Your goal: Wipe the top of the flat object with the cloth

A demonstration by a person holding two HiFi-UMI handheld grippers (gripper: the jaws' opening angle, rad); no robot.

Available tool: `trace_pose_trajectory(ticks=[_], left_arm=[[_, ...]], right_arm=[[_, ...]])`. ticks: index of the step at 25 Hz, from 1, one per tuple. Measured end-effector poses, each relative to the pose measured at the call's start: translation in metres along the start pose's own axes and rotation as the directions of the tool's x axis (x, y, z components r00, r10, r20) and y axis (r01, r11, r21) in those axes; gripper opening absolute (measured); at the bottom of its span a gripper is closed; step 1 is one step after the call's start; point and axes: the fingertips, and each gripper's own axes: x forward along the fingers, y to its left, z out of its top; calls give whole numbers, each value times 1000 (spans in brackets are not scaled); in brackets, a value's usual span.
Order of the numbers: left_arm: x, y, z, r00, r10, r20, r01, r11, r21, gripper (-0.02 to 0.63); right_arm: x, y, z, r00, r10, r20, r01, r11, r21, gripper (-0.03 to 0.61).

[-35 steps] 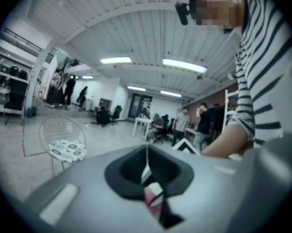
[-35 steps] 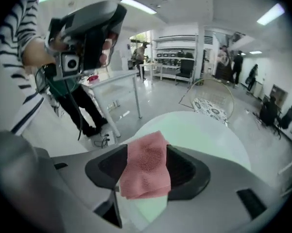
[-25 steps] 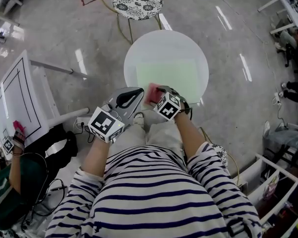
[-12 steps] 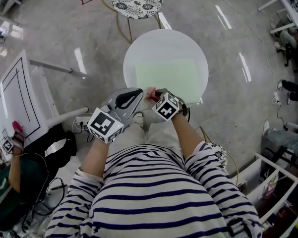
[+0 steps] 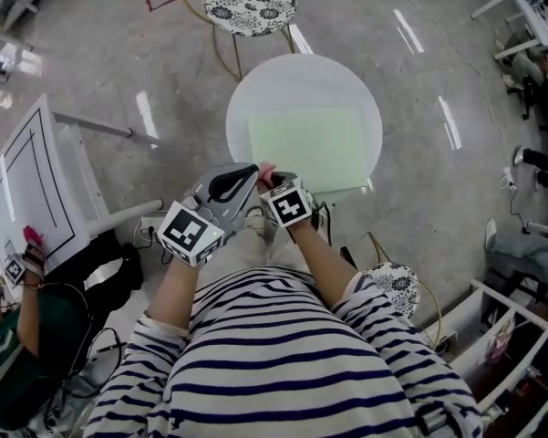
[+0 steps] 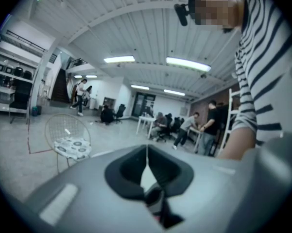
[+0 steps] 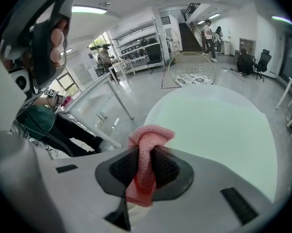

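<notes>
Our right gripper is closing its jaws on the pink cloth pinched between them, near the pale green mat. Our left gripper sits closed and empty

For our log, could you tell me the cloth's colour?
The cloth is pink, best in the right gripper view.

The right gripper is closing its jaws on the pink cloth. The cloth, lying spread out a second ago, is now bunching into a tight fold between the pads. The gripper is also pulling left and nearer off the table edge, toward the left gripper.
</notes>
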Motion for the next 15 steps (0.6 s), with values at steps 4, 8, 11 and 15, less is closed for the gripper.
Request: trace_pose_trajectory(ticks=[4,8,11,15], left_arm=[[0,-3,-1,1000,-5,-6,5,1000,0,6],[1,-7,-1,1000,-11,-13,11,1000,4,6],[2,-8,0,1000,-14,-14,14,1000,8,6],[3,-8,-1,1000,-20,-13,20,1000,10,6]], right_arm=[[7,6,1,1000,-24,-3,24,999,-42,66],[5,0,0,999,-36,12,37,999,-29,66],[-1,-13,-4,998,-55,14,55,998,0,66],[-12,-38,-13,995,-99,21,98,994,54,66]])
